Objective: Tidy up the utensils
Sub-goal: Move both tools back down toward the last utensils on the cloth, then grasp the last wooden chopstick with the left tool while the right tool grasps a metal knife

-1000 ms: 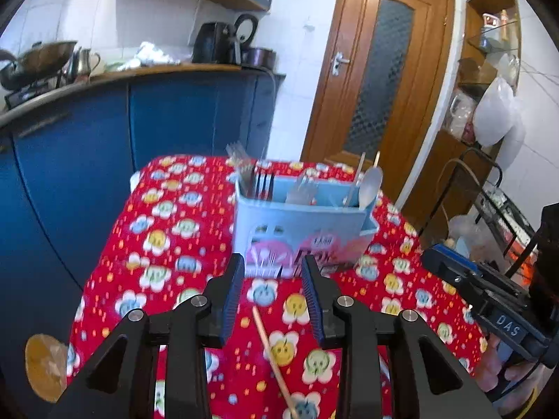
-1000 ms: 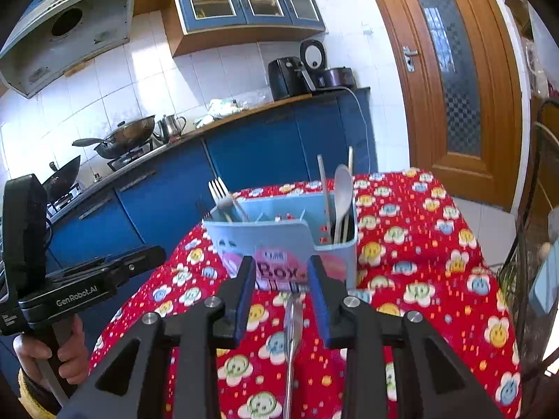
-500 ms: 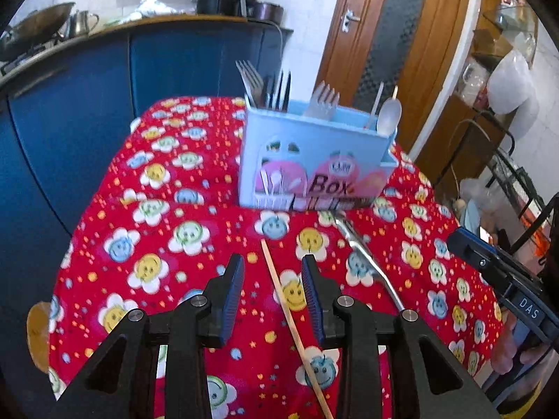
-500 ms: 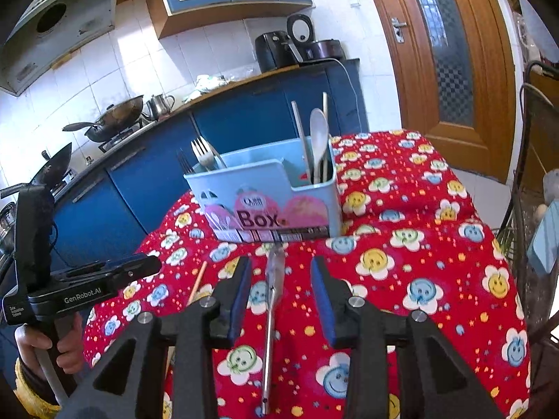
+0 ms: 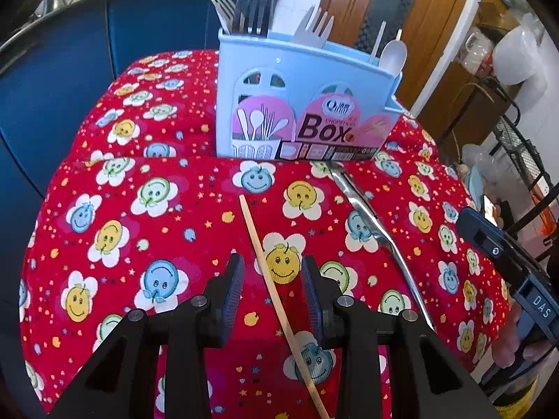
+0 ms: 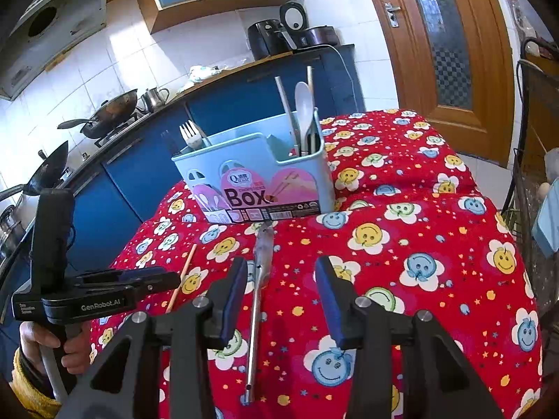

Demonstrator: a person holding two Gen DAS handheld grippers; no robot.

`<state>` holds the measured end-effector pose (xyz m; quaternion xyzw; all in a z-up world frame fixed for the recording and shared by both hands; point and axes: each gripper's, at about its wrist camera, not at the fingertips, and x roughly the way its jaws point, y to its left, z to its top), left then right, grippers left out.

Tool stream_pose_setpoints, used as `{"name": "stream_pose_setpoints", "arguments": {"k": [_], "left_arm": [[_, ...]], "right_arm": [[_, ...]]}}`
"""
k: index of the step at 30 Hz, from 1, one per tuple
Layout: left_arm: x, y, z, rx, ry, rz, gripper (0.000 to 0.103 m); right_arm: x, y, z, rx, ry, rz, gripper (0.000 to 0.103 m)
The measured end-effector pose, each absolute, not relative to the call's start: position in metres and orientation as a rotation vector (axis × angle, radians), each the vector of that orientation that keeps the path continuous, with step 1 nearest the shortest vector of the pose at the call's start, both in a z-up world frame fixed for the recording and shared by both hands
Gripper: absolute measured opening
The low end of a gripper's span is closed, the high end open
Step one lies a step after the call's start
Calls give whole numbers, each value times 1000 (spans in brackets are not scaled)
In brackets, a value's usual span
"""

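A light blue utensil box (image 5: pixel 300 111) stands on the red flowered tablecloth (image 5: pixel 139 209), holding forks (image 5: pixel 249 10), a white spoon (image 5: pixel 393 57) and chopsticks. A wooden chopstick (image 5: pixel 272 279) lies on the cloth, passing between the fingers of my open left gripper (image 5: pixel 272 279). A metal utensil (image 5: pixel 374 223) lies to its right. In the right wrist view the box (image 6: pixel 258 171) is ahead, and the metal utensil (image 6: pixel 260 279) lies just inside the left finger of my open right gripper (image 6: pixel 281 279). The chopstick (image 6: pixel 181 279) lies further left.
The left gripper's body (image 6: pixel 70 293) and the hand holding it show at the left of the right wrist view. A blue kitchen counter (image 6: pixel 146 160) with pans stands behind the table. A wooden door (image 6: pixel 447 45) and a wire rack (image 5: pixel 517 160) are to the right.
Both grippers have pulled back from the box and dropped lower toward the cloth. The chopstick now lies between the left fingers, and the right gripper has opened wider.
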<state>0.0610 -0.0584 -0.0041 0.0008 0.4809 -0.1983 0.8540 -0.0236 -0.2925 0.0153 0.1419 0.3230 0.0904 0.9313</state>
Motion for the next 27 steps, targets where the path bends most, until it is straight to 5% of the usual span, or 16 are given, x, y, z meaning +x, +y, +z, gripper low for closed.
{"name": "stream_pose_setpoints", "arguments": {"k": [6, 27], "left_arm": [[67, -66, -14, 6, 1056, -429, 16], [70, -39, 3, -128, 934, -438, 5]], "right_arm": [[-25, -300, 11, 311, 665, 178, 44], [-13, -285, 16, 239, 723, 207, 44]]}}
